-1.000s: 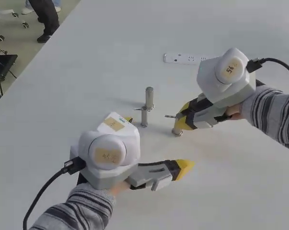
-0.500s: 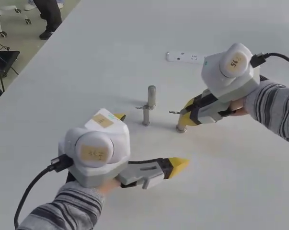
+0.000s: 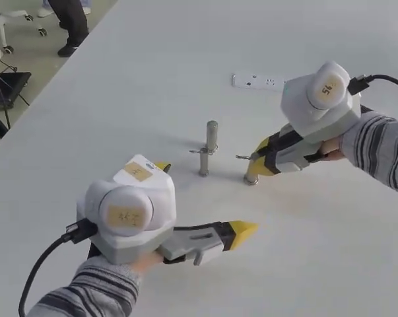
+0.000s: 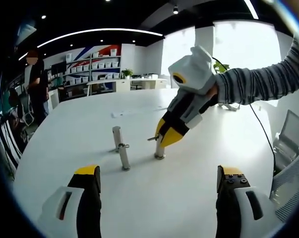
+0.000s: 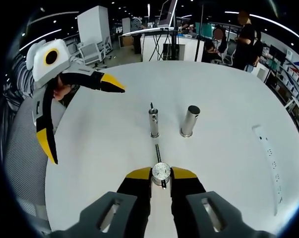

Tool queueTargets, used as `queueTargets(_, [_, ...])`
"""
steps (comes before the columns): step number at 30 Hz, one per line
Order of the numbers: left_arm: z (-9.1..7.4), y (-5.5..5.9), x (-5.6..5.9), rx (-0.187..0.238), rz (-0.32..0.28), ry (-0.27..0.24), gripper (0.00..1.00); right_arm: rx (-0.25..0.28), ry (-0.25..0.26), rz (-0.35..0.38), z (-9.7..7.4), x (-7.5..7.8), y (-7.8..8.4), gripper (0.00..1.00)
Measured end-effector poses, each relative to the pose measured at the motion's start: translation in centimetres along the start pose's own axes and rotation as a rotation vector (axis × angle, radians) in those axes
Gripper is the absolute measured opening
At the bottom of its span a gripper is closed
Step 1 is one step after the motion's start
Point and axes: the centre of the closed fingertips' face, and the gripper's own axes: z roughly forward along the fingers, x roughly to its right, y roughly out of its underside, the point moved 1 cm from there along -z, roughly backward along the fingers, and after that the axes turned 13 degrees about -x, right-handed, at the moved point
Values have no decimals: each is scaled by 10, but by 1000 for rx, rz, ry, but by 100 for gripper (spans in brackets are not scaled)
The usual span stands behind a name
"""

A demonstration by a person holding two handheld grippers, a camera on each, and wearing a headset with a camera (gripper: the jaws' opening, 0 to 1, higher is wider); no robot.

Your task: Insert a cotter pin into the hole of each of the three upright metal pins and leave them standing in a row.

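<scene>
Three upright metal pins stand on the white table. The tall far pin (image 3: 212, 135) is bare. The middle pin (image 3: 203, 162) has a cotter pin through its hole. My right gripper (image 3: 255, 169) is shut on the top of the nearest pin (image 3: 251, 179), and a cotter pin (image 3: 242, 157) sticks out from it toward the middle pin. In the right gripper view the jaws flank that pin's round top (image 5: 161, 171). My left gripper (image 3: 205, 198) hovers open and wide at the front left, holding nothing, about a hand's width short of the pins.
A white power strip (image 3: 258, 81) lies on the table behind the pins. The table's left edge (image 3: 66, 79) drops to a floor with chair legs and a standing person's feet. Open tabletop lies in front of and to the right of the pins.
My left gripper has drawn back slightly toward the lower left. The right gripper has stayed on the nearest pin; the view has shifted a little.
</scene>
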Motion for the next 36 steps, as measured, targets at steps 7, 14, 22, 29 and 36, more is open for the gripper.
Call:
queueTargets(7, [0,1,3,-5,3,8,97,-7,-2,-19,0,-1,0,9])
queueTargets(14, [-1,2,4,-10,-4,17,95,-22,14,-1,-1,-3,2,12])
queueTargets(22, [-1,-2,2,2,-24,17,95,47,13,90,-9,-6,-8,24])
queueTargets(29, [-2,0,0,-3,-26,10,95,211,12,267,-17,6,-35,30])
queueTargets(36, [-5,0,-3,4,-28,2,95,314,60,351,-15,24,-60,30])
